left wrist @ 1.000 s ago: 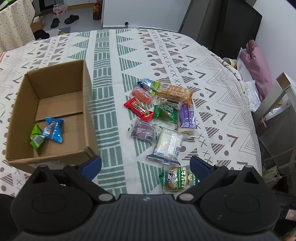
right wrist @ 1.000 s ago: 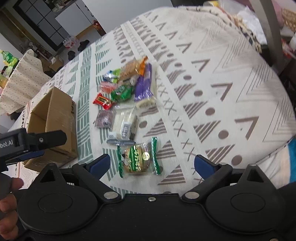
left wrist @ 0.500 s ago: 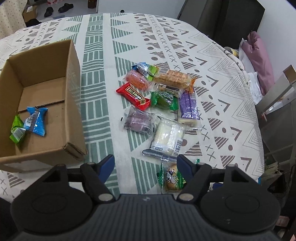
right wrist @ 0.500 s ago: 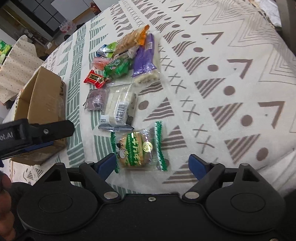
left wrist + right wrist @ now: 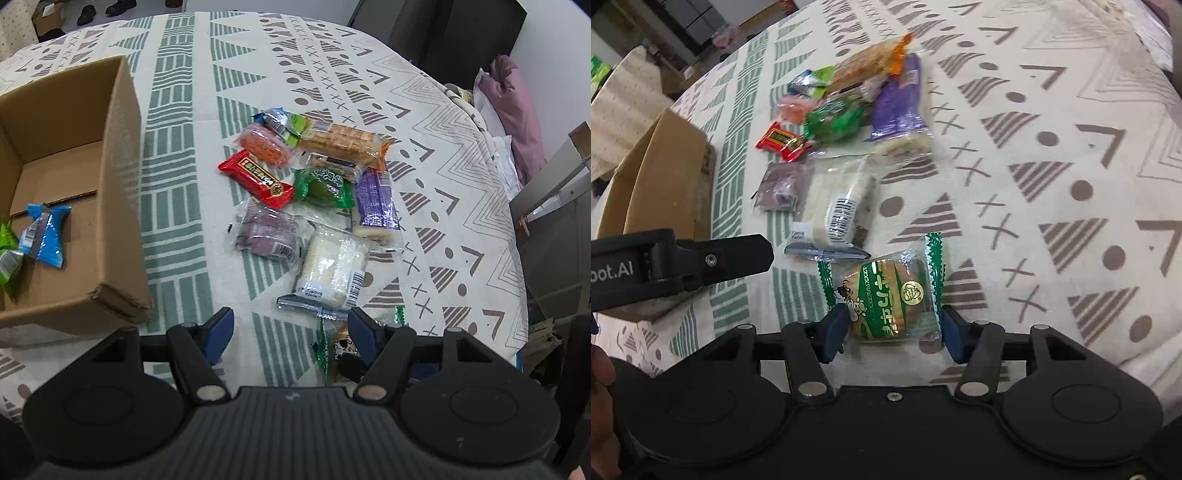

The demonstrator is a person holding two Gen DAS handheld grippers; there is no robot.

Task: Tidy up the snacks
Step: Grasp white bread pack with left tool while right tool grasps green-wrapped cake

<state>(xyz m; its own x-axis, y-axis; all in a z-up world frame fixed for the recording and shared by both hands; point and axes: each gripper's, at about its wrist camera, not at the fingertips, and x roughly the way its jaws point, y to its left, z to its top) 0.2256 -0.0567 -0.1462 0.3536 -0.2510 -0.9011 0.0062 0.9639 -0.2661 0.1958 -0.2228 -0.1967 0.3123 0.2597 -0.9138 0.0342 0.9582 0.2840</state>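
On the patterned tablecloth (image 5: pixel 1034 110) beside the cardboard box (image 5: pixel 110 184), the right tongs (image 5: pixel 892 328) are straddling, spread open, the upright-lying green cookie packet (image 5: pixel 886 295); the left tongs (image 5: pixel 290 328) are hovering open.

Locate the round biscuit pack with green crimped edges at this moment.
In the right wrist view the biscuit pack lies on the tablecloth between the open right gripper fingers, just near of the white cake pack.
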